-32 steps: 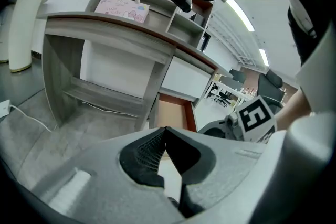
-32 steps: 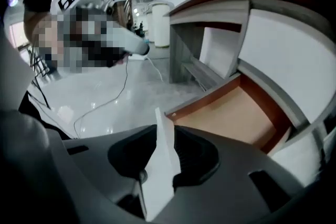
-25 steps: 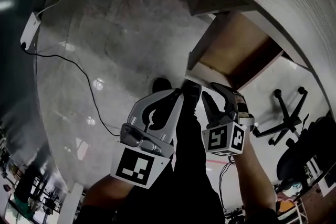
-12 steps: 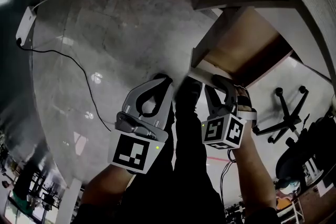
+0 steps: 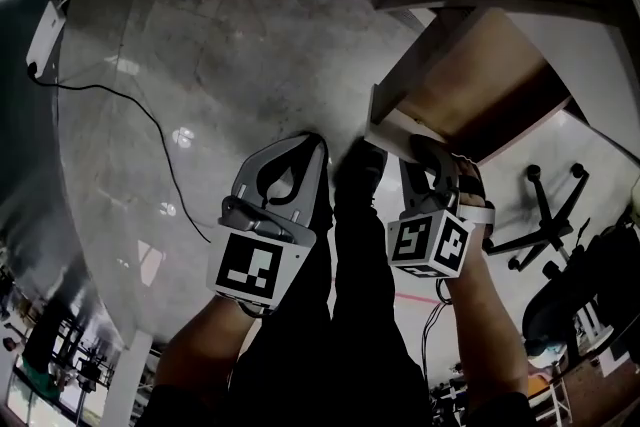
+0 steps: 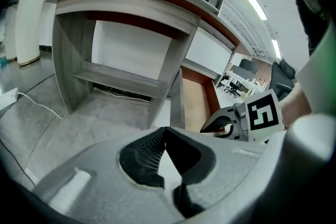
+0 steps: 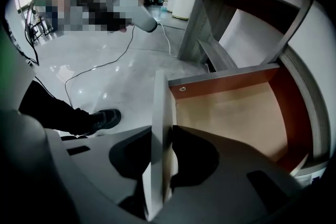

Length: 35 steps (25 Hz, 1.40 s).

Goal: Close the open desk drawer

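Observation:
The open drawer (image 5: 480, 65) juts out of the grey desk at the right of the head view, its brown inside bare (image 7: 231, 113). Its pale front panel (image 7: 161, 113) stands on edge between the jaws of my right gripper (image 7: 160, 165). Those jaws are closing, and both pads lie against the panel's faces. In the head view my right gripper (image 5: 425, 147) points steeply down onto the panel's top edge (image 5: 395, 127). My left gripper (image 5: 315, 143) hangs left of the drawer over the floor, shut on nothing, its tips meeting (image 6: 165, 131).
The desk (image 6: 131, 8) has an open bay with a low shelf (image 6: 115, 76) left of the drawer. A black cable (image 5: 150, 125) and a white power strip (image 5: 45, 40) lie on the concrete floor. My dark legs and shoe (image 5: 365, 165) stand between the grippers. An office chair (image 5: 545, 215) is at the right.
Both grippers have sunk towards the floor. The right one has come down over the drawer's front panel and its jaws have narrowed around it. The left stays shut.

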Motion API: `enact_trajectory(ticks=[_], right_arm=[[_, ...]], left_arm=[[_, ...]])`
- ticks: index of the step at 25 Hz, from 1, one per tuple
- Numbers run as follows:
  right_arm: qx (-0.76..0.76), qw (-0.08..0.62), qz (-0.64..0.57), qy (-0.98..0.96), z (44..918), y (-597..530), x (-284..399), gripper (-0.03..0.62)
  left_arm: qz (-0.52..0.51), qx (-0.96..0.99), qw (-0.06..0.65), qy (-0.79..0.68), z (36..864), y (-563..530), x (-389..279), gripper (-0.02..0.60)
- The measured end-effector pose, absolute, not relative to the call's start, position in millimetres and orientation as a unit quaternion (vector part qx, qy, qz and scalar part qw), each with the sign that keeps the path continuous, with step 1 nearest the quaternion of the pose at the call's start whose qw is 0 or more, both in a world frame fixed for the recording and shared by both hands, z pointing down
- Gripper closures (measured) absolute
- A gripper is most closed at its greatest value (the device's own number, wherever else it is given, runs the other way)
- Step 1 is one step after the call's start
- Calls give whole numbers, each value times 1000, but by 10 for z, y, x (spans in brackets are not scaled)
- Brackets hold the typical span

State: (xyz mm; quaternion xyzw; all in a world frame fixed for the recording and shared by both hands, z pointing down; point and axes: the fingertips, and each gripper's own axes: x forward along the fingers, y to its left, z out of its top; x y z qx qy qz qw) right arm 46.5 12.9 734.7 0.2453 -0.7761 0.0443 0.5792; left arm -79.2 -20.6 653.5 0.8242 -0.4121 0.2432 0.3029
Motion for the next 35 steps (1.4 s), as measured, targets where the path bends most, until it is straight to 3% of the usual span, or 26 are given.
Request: enact_trajectory(ticks=[15,35], right_arm=[[233,573,43,-784,6842,160,454,532],[308,518,65,-795,6266,-392,677,511]], left_arm=[[230,829,301,-410,6186,-237,-825,574],[232,837,302,-393,6112,-305,-699,574]])
